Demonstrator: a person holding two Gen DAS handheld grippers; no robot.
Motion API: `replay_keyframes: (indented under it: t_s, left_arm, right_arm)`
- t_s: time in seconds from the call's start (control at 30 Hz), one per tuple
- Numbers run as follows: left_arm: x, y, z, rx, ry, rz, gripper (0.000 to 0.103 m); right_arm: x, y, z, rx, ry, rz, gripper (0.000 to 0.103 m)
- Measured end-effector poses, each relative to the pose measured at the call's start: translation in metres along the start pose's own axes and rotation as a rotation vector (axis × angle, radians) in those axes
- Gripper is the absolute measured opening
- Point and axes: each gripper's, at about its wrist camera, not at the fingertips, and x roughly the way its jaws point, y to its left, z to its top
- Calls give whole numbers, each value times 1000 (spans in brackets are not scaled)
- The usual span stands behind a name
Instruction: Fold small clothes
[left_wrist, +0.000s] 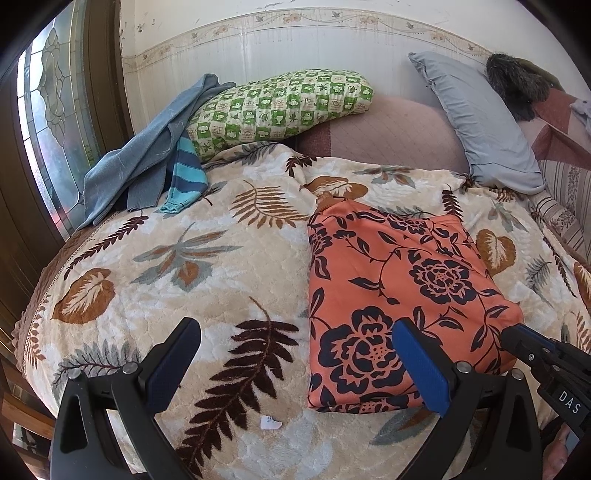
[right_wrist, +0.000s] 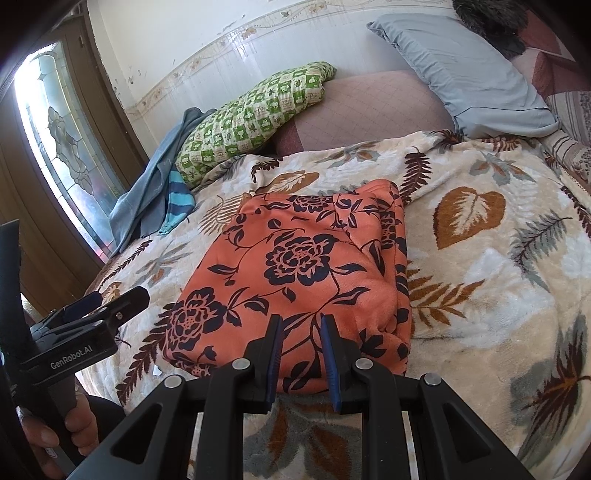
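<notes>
Where the bed meets the stained-glass door (left_wrist: 55, 122) on the far left, a grey-blue garment (left_wrist: 147, 155) lies crumpled with a striped teal sleeve (left_wrist: 186, 177) poking out from under it, both leaning against a green checked pillow (left_wrist: 277, 107). Below them the leaf-patterned blanket (left_wrist: 166, 266) covers the bed, and a small white scrap (left_wrist: 270, 423) rests on it near the front edge. The left hand-held gripper (left_wrist: 295, 354) hovers low over the blanket with its jaws spread wide, holding nothing; its right finger overlaps the near left part of the folded orange floral garment (left_wrist: 399, 288) in the left wrist view, though whether it touches the cloth is hard to tell. That garment lies flat in a neat rectangle on the blanket, right of centre in the left wrist view, its layered folded edges showing along its right side in the right wrist view. The right hand-held gripper (right_wrist: 299, 354) sits at the garment's near edge, jaws parted by a narrow gap with orange cloth (right_wrist: 295, 266) showing between them, not clamped on it. Farther right, a mauve cushion (left_wrist: 388, 136) and a pale blue pillow (left_wrist: 480, 122) rest against the wall, with a dark furry item (left_wrist: 513, 85) behind the pillow.
</notes>
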Motion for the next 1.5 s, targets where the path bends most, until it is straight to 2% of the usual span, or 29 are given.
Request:
replay_keyframes:
  t_s: [0.6,0.9,1.0,1.1,1.23,1.4,1.5]
  left_arm:
    - [-1,4,2,-20,-2,-19,103]
    - [2,11,6,-49,1,-38,103]
    - [10,9,3,-36,32,-68,103]
    - [14,8,3,-22,37,-68,103]
    - [15,28,14,-82,30,-72,103]
    - [14,72,37,-112,-13,15,103]
    - [13,107,54,-111,-65,154,103]
  right_arm:
    - [-1,7,2,-13,-8,9,24]
    - [4,8,30,-14,-24,2,24]
    - [8,7,37,-11,-45,-8,24]
    - [13,5,36,-6,-29,-16,24]
    - [18,4,35,-21,-16,-29,24]
    - [19,3,36,-22,-15,-33,24]
    - [19,2,36,-26,-15,-35,24]
